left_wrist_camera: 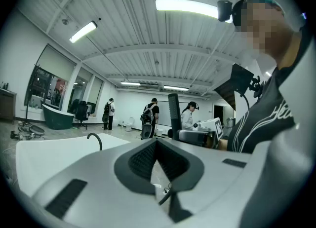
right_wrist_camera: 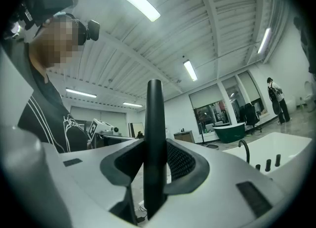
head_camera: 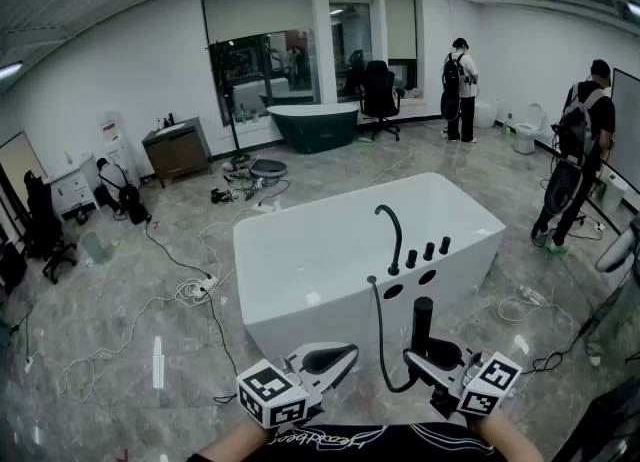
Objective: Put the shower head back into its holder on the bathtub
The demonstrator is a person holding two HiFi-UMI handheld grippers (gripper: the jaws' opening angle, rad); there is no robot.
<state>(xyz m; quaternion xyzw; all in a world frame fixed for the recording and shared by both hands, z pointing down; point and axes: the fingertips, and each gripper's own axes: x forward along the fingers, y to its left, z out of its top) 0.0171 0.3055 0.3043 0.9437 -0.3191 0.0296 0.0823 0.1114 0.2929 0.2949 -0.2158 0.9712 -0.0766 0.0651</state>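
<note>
R gripper (head_camera: 420, 358) is clamping the black shower head (right_wrist_camera: 154, 143) btw its jaws, which are standing wide around the handle, w/ the handle upright. It's hovering at the near end of the white bathtub (head_camera: 300, 280), w/ the hose (head_camera: 377, 335) running up to the tub deck. L gripper (head_camera: 340, 355) is sitting fully closed, w/ nothing in it.

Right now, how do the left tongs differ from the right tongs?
1. The left tongs are shut, pads meeting; the right tongs stand wider.
2. The left tongs hold nothing; the right tongs grip the black shower head, which stands upright.
3. In the head view a hose hangs beside the right tongs, none by the left tongs.
Both are pale grey and held near the tub.
</note>
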